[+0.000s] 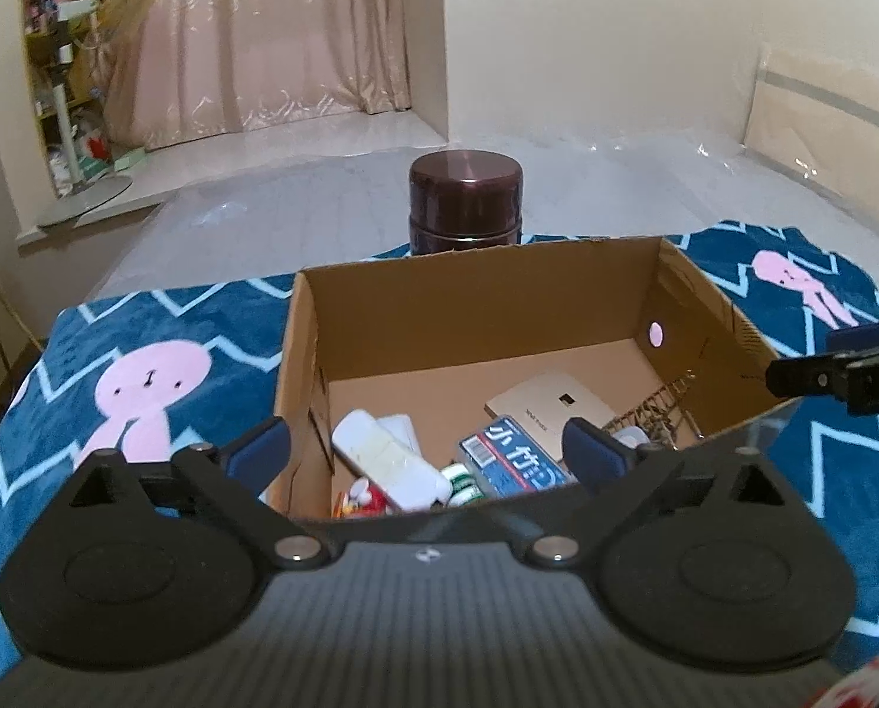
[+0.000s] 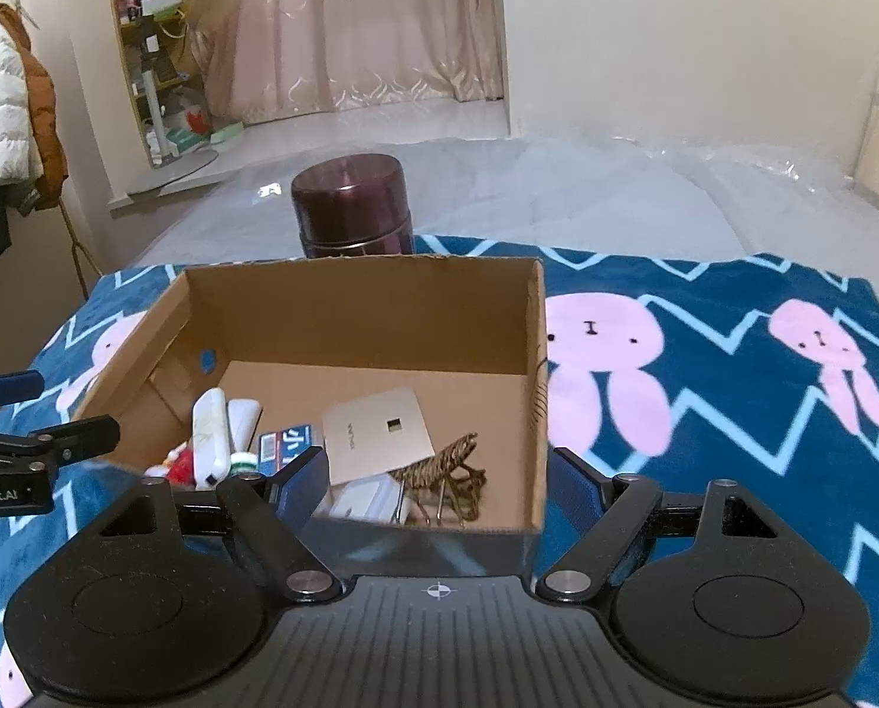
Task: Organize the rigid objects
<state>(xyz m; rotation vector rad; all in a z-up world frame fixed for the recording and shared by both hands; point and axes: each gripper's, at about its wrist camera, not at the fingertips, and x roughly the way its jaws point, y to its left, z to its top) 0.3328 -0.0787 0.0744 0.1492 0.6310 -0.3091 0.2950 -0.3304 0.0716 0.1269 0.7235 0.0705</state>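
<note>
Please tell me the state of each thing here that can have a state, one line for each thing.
cardboard box: open on top, items inside
dark red jar: upright, lid on, behind the box
left gripper: open, holds nothing
right gripper: open, holds nothing
gold flat device: lies tilted in the box
blanket: spread under the box

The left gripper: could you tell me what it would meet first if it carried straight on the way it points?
Probably the blue printed packet in the cardboard box, lying between the left gripper's open jaws; depth is uncertain.
</note>
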